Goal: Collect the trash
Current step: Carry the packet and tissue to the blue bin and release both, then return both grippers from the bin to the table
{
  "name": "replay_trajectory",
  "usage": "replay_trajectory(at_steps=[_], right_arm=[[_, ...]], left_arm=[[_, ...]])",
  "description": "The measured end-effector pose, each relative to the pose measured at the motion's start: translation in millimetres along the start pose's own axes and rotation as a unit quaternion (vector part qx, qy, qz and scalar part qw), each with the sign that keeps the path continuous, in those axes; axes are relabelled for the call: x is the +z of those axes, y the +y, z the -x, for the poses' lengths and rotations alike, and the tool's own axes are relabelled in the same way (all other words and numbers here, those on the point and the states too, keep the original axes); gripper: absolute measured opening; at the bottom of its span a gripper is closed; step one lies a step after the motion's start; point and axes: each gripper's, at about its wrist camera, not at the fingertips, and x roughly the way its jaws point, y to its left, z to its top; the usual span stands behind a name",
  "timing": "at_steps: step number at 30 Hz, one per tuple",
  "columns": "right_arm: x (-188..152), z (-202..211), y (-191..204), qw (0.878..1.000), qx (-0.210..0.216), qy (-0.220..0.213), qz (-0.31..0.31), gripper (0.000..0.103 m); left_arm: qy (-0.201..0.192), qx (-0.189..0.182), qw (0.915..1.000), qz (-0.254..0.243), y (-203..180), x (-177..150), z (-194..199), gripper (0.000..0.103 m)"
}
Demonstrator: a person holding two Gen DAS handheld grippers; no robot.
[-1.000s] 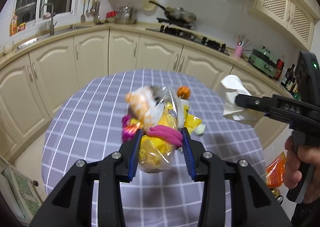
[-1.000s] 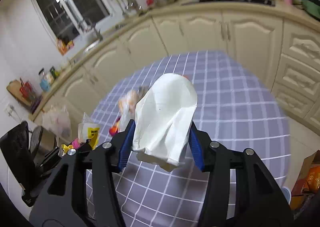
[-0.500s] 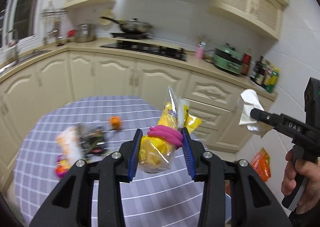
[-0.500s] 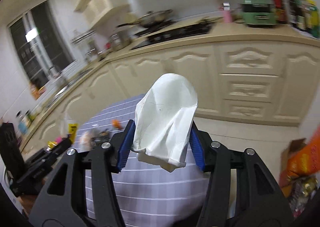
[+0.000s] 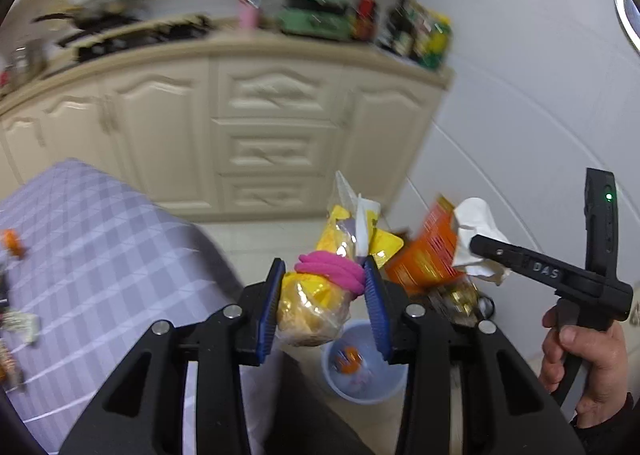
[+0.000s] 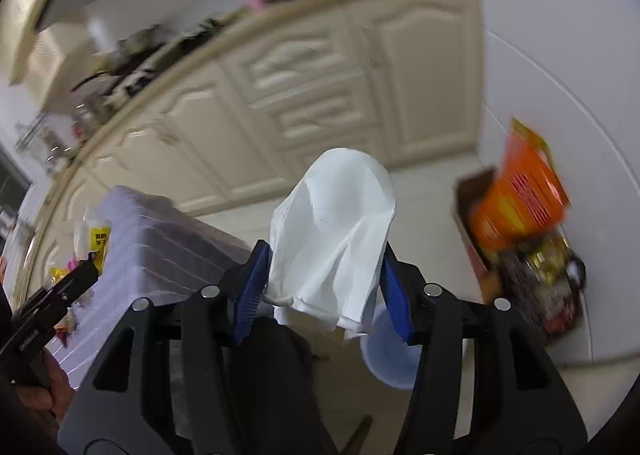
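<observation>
both loads are on their way to the bin: the left gripper [image 5: 325,301] pinches the snack bag [image 5: 316,295], the right gripper [image 6: 324,287] the tissue [image 6: 332,231], and each needs centring over the pale blue bin [image 5: 368,383] on the floor before letting go.

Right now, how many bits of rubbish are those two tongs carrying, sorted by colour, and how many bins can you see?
Yellow snack bag with pink band, in the left tongs: 1
White crumpled tissue, in the right tongs: 1
Pale blue bin on the floor: 1
Total: 2 pieces of rubbish, 1 bin.
</observation>
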Motion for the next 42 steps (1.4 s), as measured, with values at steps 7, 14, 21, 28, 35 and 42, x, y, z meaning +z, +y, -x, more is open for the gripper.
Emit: replay_trajectory(at_steps=[7,14,21,28,35,42], right_arm=[[-28,-24,-64,0.997,-0.030,0.042,-0.061,0.053],[-47,-48,-94,0.991,-0.036,0.077,-0.103,0.053],[-65,-77,-118,0.982,-0.033,0.114,-0.146,0.061],[-68,-75,-131,0.978,-0.049,0.107,-0.170,0.088],[-58,-65,-118,0.981,-0.064,0.091,-0.160,0.097],[-40,-47,-87,0.988,-0.052,0.064,-0.132,0.097]], left_arm=[[0.099,-0.040,0.9934,-0.042,-57,-28,-93,0.038],[0.182,-0.053,0.9798,-0.064,-86,-55,-164,0.038],[0.252,-0.066,0.9620,-0.084,-102,-77,-219,0.043],[0.230,-0.038,0.9689,-0.084,-93,-67,-212,0.085],[0.170,-0.016,0.9828,-0.071,-77,-42,-173,0.090],[0.111,-0.011,0.9915,-0.066,-66,-20,-124,0.090]])
